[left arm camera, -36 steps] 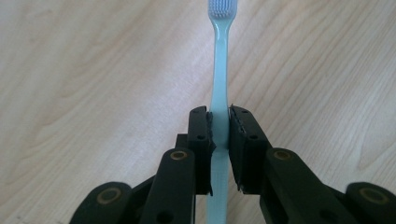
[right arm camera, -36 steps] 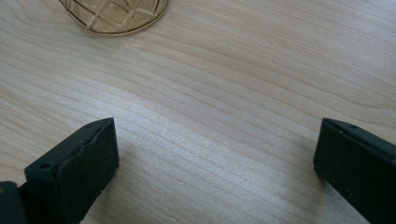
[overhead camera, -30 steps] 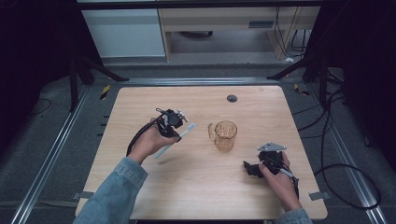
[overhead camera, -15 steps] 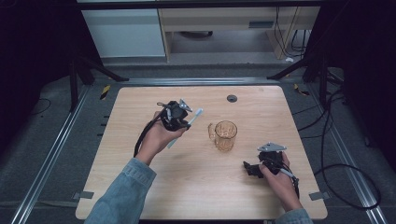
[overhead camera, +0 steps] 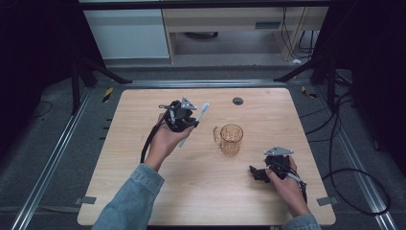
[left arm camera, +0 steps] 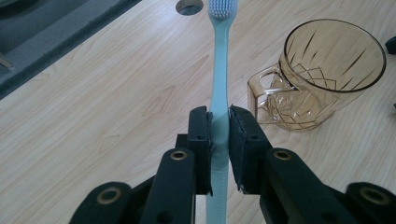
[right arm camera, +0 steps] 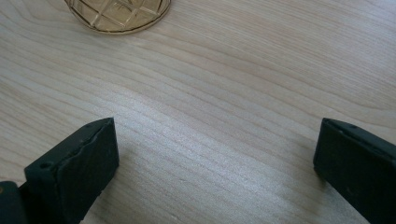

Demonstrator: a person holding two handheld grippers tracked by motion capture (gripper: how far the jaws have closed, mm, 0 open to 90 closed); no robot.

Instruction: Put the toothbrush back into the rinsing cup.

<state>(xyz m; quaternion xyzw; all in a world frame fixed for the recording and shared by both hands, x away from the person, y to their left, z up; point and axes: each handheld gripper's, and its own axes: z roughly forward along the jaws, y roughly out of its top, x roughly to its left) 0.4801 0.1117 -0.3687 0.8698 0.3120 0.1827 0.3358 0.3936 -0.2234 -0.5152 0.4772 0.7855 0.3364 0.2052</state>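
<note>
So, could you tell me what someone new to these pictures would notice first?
Most likely the pale blue plastic toothbrush, clamped by its handle in the left gripper and held up above the middle of the light wooden table, bristles pointing away. Just to its right stands an amber faceted glass mug, upright and empty. The right gripper rests open near the table's front right corner.

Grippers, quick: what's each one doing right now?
Left gripper: shut on the toothbrush, beside the cup.
Right gripper: open, holding nothing, low over the table.
</note>
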